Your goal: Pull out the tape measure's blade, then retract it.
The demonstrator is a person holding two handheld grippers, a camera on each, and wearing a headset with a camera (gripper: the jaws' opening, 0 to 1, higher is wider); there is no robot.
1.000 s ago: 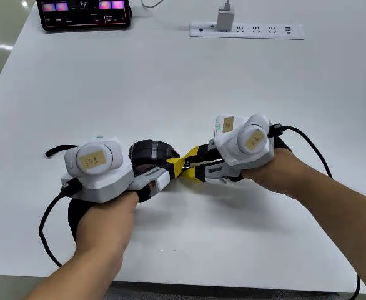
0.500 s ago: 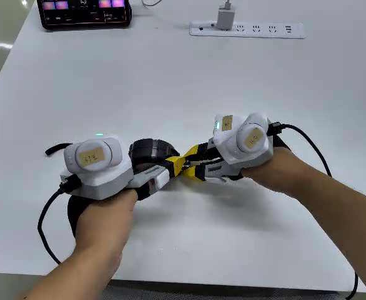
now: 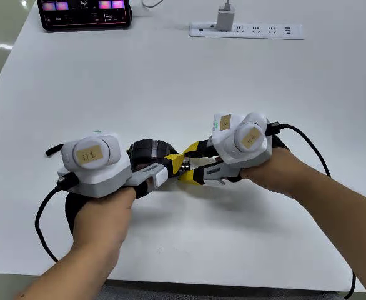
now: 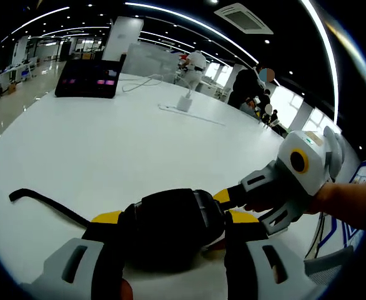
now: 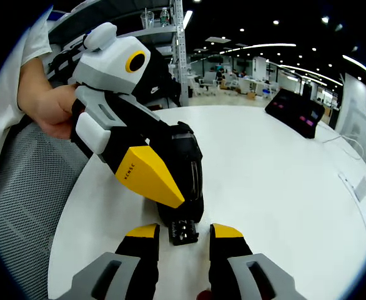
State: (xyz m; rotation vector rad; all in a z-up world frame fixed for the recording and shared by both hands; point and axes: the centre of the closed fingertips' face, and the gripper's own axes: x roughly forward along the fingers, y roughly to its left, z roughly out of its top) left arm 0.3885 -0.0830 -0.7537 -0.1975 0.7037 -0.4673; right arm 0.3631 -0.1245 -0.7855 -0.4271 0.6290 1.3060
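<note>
Your left tool (image 4: 173,219) is clamping the hard, slick-looking tape measure (image 3: 147,151), sitting toward the bench's (image 3: 170,81) 6 o'clock. Your right tool (image 5: 184,235) is straddling its thin hook tab (image 5: 183,229), unclenched. Pinch there; the blade is likely springy.

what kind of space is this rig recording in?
Probably an open-plan lab or office: a big white table with a power strip and a lit screen, long ceiling light strips, and more desks behind.
</note>
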